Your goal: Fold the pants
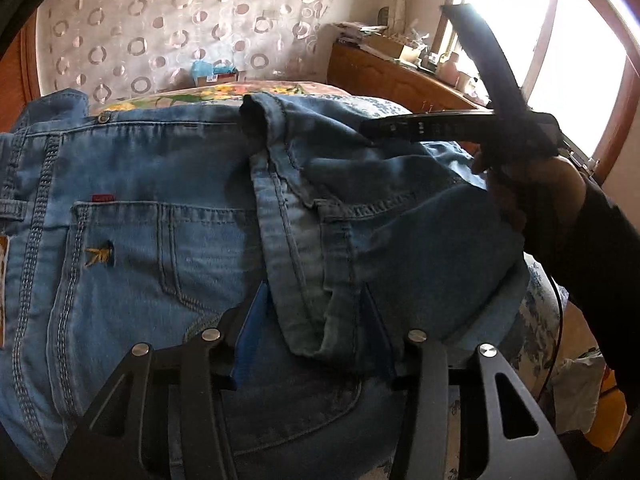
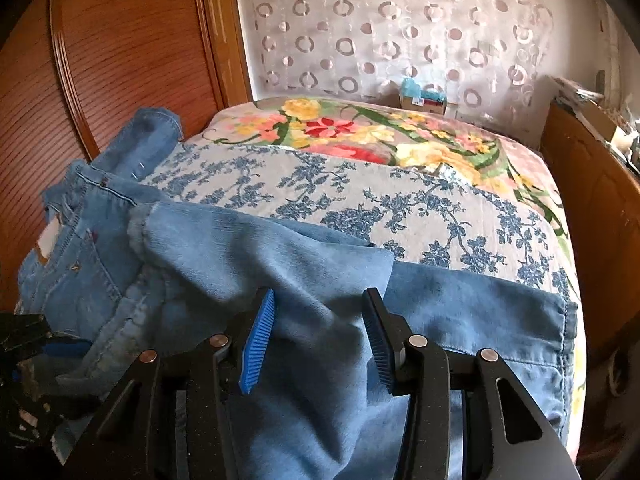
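Note:
Light blue denim pants (image 1: 168, 184) lie across the bed, back pocket and waistband to the left. One leg is folded back over the seat, and its hem (image 1: 308, 320) lies between the blue pads of my left gripper (image 1: 314, 336); the pads stand apart beside the cloth and do not pinch it. In the right wrist view the pants (image 2: 248, 256) spread toward the left. A soft fold of leg runs between the pads of my right gripper (image 2: 318, 340), which stands open over it. A hand (image 1: 516, 188) holds the right gripper (image 1: 376, 130) above the folded leg.
The bed carries a blue-flowered sheet (image 2: 420, 208) and a bright floral blanket (image 2: 360, 128). A wooden wardrobe (image 2: 120, 52) stands left. A cluttered wooden dresser (image 1: 400, 68) sits under a bright window (image 1: 576, 92). A circle-patterned curtain (image 2: 400, 28) hangs behind.

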`<state>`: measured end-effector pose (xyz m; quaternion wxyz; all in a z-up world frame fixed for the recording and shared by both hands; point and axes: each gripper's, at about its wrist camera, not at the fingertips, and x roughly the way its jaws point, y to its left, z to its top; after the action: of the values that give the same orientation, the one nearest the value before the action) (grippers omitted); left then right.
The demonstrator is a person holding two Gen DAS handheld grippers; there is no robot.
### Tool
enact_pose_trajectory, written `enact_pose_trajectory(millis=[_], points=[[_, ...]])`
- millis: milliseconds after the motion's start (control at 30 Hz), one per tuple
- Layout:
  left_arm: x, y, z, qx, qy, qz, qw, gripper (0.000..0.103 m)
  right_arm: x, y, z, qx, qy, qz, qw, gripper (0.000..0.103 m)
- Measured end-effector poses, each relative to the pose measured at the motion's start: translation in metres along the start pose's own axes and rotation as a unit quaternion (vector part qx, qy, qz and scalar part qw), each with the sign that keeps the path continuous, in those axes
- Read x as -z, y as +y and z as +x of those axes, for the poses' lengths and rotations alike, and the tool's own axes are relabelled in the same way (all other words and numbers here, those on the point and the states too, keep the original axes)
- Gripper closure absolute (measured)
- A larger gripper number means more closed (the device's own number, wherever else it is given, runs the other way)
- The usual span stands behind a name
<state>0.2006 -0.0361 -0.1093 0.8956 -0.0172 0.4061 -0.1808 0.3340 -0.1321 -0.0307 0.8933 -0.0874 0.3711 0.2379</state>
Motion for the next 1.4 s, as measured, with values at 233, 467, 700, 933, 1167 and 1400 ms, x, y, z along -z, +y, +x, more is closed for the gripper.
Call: enact_pose_trajectory(millis=[233, 467, 700, 933, 1167, 1400], points=[[0.009, -0.01, -0.008, 0.0, -0.008, 0.015, 0.9999, 0.083, -0.006, -0.012, 0.024, -0.008, 0.029, 0.02, 0.999, 0.053], [0.006, -0.008, -0.042, 0.013, -0.046, 0.011, 0.9988, 0.091, -0.008, -0.013, 0.013, -0.03, 0.004, 0.012, 0.999, 0.094], [0.002, 0.012, -0.099, -0.009, -0.102, 0.001, 0.9947, 0.091, -0.013, 0.0, -0.04, -0.044, -0.073, 0.01, 0.996, 0.094], [0.005, 0.049, -0.16, -0.051, -0.157, -0.016, 0.9861, 0.092, -0.028, 0.045, -0.069, -0.076, -0.125, -0.029, 0.989, 0.094], [0.014, 0.078, -0.209, -0.105, -0.197, -0.031, 0.9743, 0.092, -0.046, 0.091, -0.083, -0.128, -0.182, -0.06, 0.973, 0.094], [0.041, 0.111, -0.178, -0.125, -0.13, -0.059, 0.9818, 0.088, -0.04, 0.115, -0.041, -0.114, -0.106, -0.091, 0.984, 0.067]])
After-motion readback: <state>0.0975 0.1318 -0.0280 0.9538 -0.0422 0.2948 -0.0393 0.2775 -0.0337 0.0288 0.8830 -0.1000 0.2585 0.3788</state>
